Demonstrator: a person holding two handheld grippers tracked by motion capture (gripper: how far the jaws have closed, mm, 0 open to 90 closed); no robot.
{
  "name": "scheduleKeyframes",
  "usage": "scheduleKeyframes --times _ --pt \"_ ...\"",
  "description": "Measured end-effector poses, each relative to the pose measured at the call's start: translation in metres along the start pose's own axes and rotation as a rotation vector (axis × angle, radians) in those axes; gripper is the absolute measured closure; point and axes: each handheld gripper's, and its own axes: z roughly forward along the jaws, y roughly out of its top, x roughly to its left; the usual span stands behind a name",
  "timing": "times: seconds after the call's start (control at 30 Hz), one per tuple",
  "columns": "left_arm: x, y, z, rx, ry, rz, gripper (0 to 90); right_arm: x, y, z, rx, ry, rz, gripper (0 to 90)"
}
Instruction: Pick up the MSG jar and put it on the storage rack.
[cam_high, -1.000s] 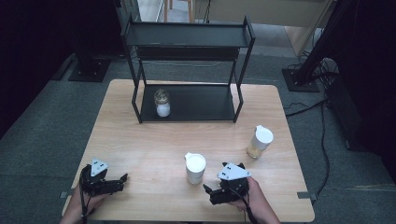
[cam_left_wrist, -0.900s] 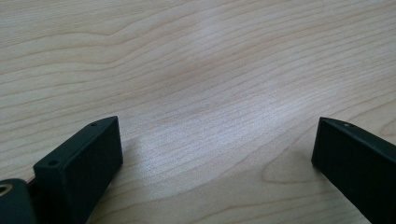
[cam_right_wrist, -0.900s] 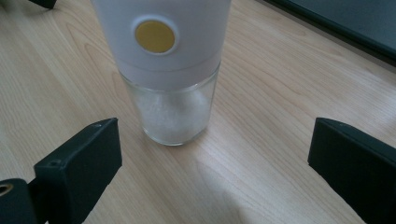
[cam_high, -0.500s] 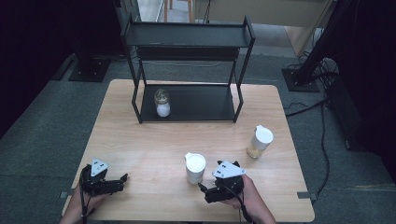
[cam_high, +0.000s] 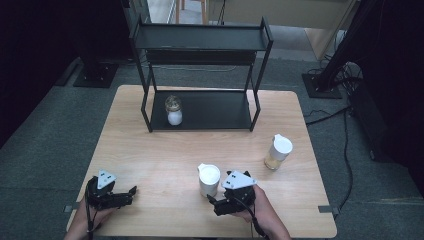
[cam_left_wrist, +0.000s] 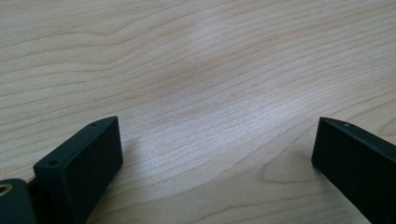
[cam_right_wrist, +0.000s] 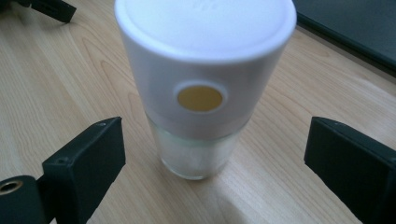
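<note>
The right tongs (cam_high: 216, 201) have slid leftward across the table (cam_high: 165, 160) over the past second and now sit just beside the white-lidded glass shaker (cam_high: 209, 179) near the table's front edge, their tips pointing left and slightly toward the person. In the right gripper view the shaker (cam_right_wrist: 201, 88) stands upright between the two jaws, which are spread wide with a clear gap on each side, so nothing is clamped. Its white cap carries a small round yellow-brown spot facing the camera, and the glass below holds something pale. The left tongs (cam_high: 129, 192) lie where they were in the earlier pictures, low at the front left corner, held in the person's left hand (cam_high: 87, 220); the left gripper view shows their jaws apart over bare wood. Nothing else has shifted: a second white-capped shaker (cam_high: 277, 152) with brownish contents stands well apart to the right, and a small glass jar (cam_high: 173, 110) sits on the bottom level of the black metal shelf rack (cam_high: 200, 42) at the far side of the table.
</note>
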Motion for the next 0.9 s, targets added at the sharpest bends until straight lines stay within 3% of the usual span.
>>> scheduleKeyframes --times 0.63,0.9 --pt "0.0 0.0 0.0 0.0 -0.002 0.002 1.9 0.005 0.015 0.012 -0.006 0.007 0.004 10.0" --pt "0.0 0.0 0.0 -0.001 -0.003 0.002 1.9 0.007 0.022 0.02 0.017 0.022 -0.01 15.0"
